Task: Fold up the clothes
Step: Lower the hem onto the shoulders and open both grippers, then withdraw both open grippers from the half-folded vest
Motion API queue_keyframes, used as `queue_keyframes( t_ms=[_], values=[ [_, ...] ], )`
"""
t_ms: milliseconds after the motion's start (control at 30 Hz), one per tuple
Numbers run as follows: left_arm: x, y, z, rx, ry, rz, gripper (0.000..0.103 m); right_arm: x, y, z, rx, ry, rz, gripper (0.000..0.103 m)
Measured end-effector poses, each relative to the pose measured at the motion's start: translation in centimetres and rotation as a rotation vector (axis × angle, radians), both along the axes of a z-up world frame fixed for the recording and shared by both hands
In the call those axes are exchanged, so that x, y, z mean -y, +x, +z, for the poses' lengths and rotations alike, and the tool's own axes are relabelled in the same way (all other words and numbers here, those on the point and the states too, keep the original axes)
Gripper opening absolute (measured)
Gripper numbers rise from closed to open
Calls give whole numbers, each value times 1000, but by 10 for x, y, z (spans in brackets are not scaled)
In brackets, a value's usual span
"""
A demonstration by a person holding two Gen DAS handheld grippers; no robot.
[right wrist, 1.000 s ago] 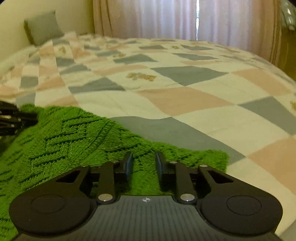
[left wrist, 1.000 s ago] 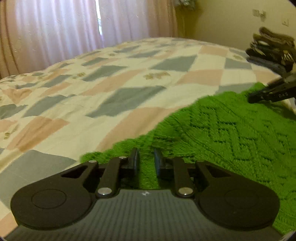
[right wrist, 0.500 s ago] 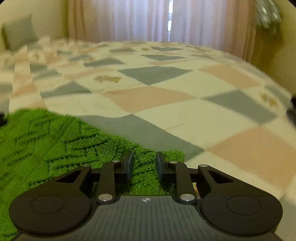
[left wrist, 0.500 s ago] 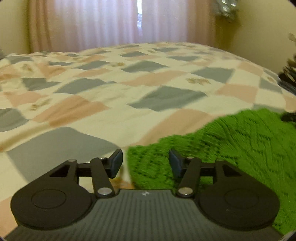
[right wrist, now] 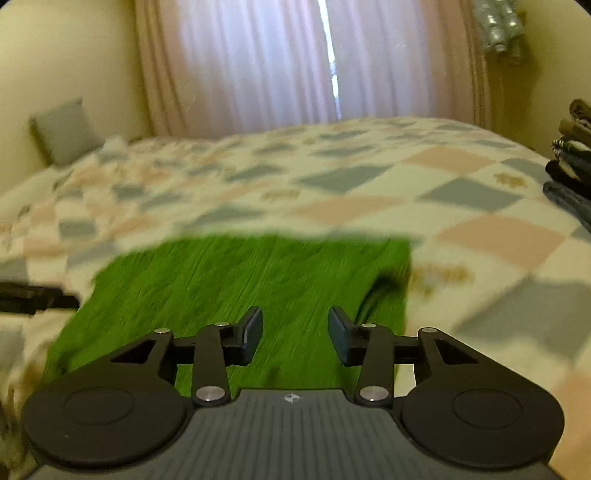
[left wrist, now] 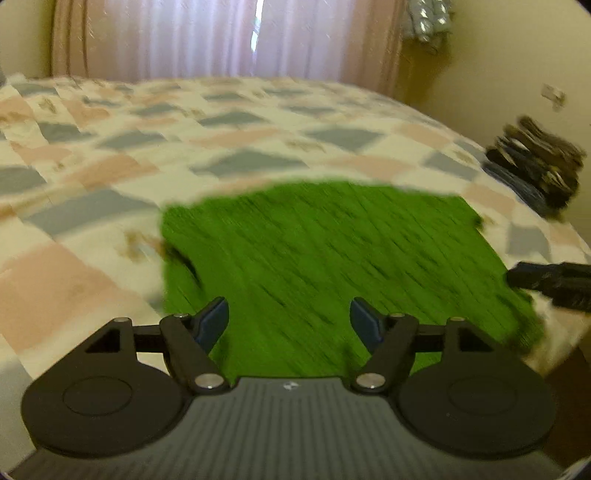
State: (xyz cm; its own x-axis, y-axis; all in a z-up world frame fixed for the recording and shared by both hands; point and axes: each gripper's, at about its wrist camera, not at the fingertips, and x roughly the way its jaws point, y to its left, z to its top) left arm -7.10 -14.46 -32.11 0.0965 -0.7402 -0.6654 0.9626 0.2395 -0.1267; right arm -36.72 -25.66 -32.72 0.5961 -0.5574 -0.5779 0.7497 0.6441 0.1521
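L gripper [left wrist: 289,320] & R gripper [right wrist: 294,329] fingers spreading, nothing pinched, green sweater [left wrist: 325,258] below; pillow [right wrist: 66,131] R view only

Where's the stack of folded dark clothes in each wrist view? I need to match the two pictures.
Left wrist view: the stack of folded dark clothes sits at the right edge, on the far right side of the bed, beyond the green knit.
Right wrist view: the stack is cut off by the right edge.
Shared landmark: the bright gap in the curtains.
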Motion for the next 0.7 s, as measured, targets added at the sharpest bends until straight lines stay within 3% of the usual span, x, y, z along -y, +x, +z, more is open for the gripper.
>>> queue_keyframes(
  t_ms=[133,200,233,300,367,433,500,567,667,700],
  values=[
    [-1,-20,-21,26,95,64,70,-19,3,-27,-127,53,-17,44],
    [-4,-24,-12,14,81,83,72,-27,0,-14,-98,24,-24,44],
    [-6,-26,-7,7,71,89,78,-31,-2,-6,-81,8,-26,44],
    [-7,-31,-5,11,79,95,87,-37,-4,7,-49,-26,-13,50],
    [-5,-37,-7,29,108,102,87,-39,-1,7,-51,-24,-3,57],
    [-5,-41,-18,36,138,126,87,-38,7,-7,-108,20,-11,65],
    [-8,-40,-22,0,161,156,87,-36,13,-22,-147,75,-49,66],
    [-15,-43,-14,3,144,162,87,-42,14,-18,-137,62,-65,67],
    [-22,-47,-2,40,141,172,88,-53,10,-4,-108,37,-68,85],
    [-24,-47,1,43,146,184,88,-56,9,-1,-101,31,-71,86]
  ],
)
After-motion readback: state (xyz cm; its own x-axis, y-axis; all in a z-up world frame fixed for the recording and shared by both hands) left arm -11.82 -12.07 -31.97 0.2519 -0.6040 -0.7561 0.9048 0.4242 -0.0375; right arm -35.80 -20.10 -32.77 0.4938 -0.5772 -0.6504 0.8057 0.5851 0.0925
